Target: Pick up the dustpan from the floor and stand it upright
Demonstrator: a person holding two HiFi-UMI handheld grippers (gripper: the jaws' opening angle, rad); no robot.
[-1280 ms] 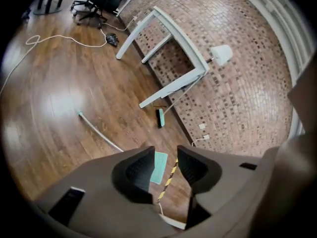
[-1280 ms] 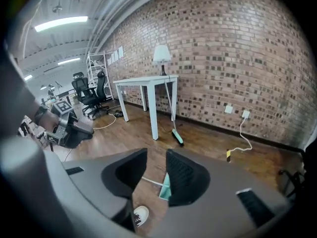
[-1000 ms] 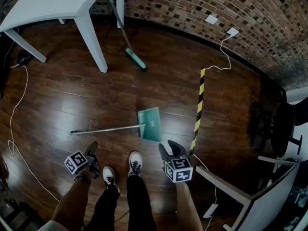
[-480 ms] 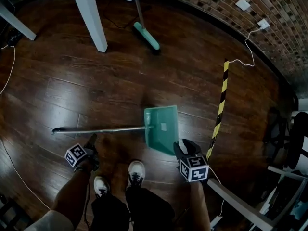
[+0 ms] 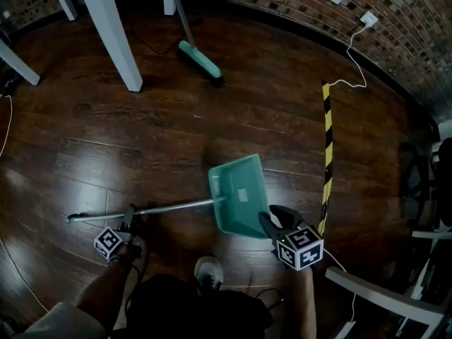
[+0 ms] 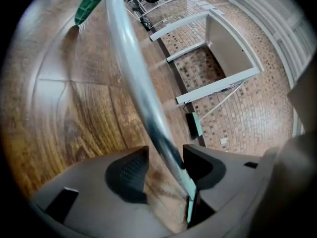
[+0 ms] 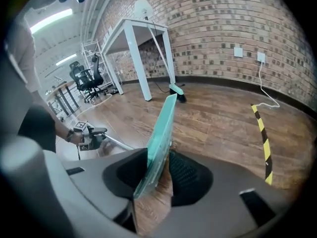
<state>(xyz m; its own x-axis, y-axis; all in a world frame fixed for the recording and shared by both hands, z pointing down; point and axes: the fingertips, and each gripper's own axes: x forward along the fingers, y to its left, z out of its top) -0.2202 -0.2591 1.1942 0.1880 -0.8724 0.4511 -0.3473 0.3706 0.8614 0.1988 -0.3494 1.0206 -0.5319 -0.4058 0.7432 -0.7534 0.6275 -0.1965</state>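
Only gripper views show left hand-held gripper (image 6: 165, 157) opening round handle (image 6: 130, 68), right hand-held gripper (image 7: 158, 156) closing round dustpan (image 7: 166, 118).

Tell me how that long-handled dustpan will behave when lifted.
The dustpan looks like thin plastic, so it is probably light and its edge may flex. Its long metal handle probably stays stiff but could swing or tip if lifted at one end.

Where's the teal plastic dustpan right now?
Head view, lower centre: the teal plastic dustpan is on the dark wooden floor, left of the yellow-and-black tape strip, its edge between the right gripper's closing jaws.
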